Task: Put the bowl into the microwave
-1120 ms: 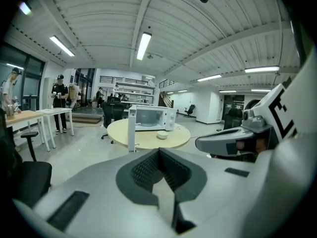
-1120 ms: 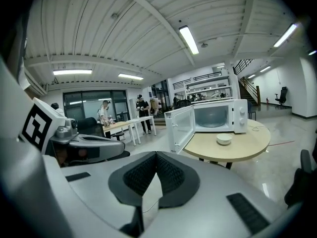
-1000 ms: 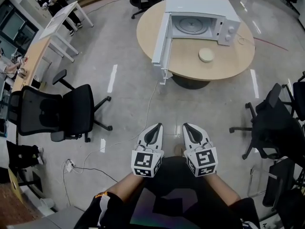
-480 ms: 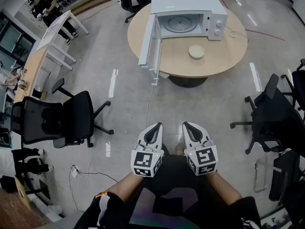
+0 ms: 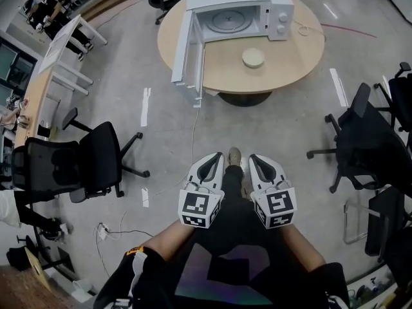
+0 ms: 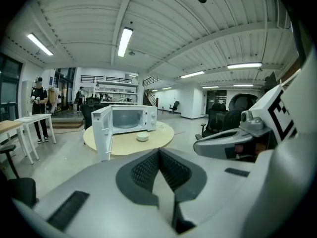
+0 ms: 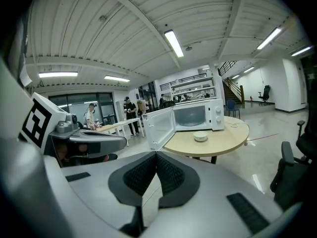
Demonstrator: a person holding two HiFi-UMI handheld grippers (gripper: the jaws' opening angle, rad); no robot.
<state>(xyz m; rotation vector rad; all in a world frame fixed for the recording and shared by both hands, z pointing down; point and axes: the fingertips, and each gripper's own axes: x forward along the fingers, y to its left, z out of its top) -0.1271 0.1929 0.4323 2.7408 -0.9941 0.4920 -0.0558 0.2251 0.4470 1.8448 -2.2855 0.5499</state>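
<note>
A small cream bowl (image 5: 253,58) sits on a round wooden table (image 5: 296,66) in front of a white microwave (image 5: 239,5) whose door (image 5: 185,50) hangs wide open to the left. The bowl (image 6: 142,137) and microwave (image 6: 130,118) show far off in the left gripper view, and the bowl (image 7: 200,137) and microwave (image 7: 193,116) in the right gripper view too. My left gripper (image 5: 214,162) and right gripper (image 5: 253,162) are held side by side near my body, well short of the table. Both are shut with nothing between the jaws.
Black office chairs stand at the left (image 5: 71,166) and right (image 5: 370,140). A cable (image 5: 190,140) trails across the floor from the table. Desks (image 5: 48,63) and people (image 5: 45,8) are at the far left. Grey floor lies between me and the table.
The view has shifted: the table and microwave now sit higher and further left in the head view. A shoe shows between the grippers. Both grippers stay shut.
</note>
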